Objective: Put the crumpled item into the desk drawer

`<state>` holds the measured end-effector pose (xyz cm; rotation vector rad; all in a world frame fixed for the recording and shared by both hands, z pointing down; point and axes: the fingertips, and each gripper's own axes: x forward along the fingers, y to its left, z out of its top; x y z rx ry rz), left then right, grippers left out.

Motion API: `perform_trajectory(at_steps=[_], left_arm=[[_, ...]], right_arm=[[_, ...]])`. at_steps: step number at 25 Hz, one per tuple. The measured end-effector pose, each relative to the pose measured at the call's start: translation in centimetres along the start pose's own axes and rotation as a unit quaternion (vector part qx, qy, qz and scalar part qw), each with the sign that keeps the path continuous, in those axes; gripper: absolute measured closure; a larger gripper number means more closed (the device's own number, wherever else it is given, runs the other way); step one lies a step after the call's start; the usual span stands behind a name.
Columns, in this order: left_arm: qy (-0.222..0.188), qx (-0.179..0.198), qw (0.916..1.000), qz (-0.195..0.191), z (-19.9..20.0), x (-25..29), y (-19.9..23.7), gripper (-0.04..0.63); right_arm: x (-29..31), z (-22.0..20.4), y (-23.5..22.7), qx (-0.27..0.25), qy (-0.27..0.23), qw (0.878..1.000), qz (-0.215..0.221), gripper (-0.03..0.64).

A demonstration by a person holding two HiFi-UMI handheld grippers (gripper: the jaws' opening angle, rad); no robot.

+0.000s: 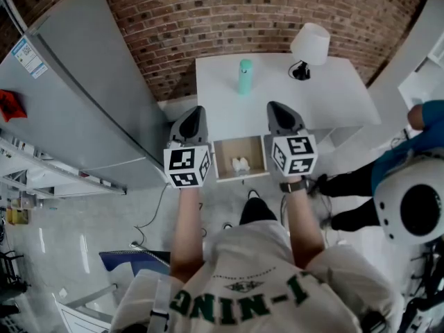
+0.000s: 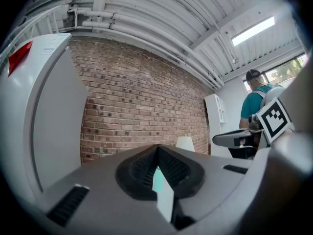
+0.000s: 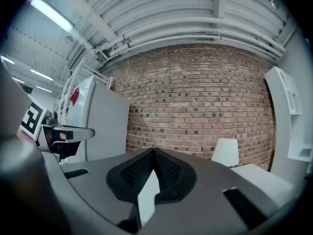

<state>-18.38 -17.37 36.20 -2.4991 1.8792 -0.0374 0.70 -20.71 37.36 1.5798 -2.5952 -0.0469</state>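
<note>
Crumpled item [image 1: 241, 164] lies inside open drawer [image 1: 225, 157], at 6 o'clock edge of desk [image 1: 326, 96]. Left gripper [image 1: 197, 111] at drawer's 9 o'clock: jaws pressed together, nothing between. Right gripper [image 1: 276, 107] at drawer's 3 o'clock: jaws likewise closed, empty. Teal bottle [image 1: 245, 76] at drawer's 12 o'clock; lamp [image 1: 309, 45] at 1 o'clock.

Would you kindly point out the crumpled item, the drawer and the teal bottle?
crumpled item [image 1: 241, 164]: head view, its white middle.
drawer [image 1: 225, 155]: head view, bare bottom left of the item.
teal bottle [image 1: 245, 78]: head view, its body.
</note>
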Motion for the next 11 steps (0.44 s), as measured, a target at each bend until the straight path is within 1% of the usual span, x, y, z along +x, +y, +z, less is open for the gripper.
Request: perform_trajectory(at_steps=[8,11], left_arm=[[0.000,-0.001,1.0000,-0.006,-0.5,1.1,-0.4,0.603],[0.007,0.002,0.9999,-0.012,-1.2,2.2,-0.7,0.603]], right_arm=[[0.5,-0.6,-0.8,0.009,-0.001,1.000,-0.004,0.614],[0.9,-1.1,-1.5,0.011,-0.002,1.000,-0.009,0.614]])
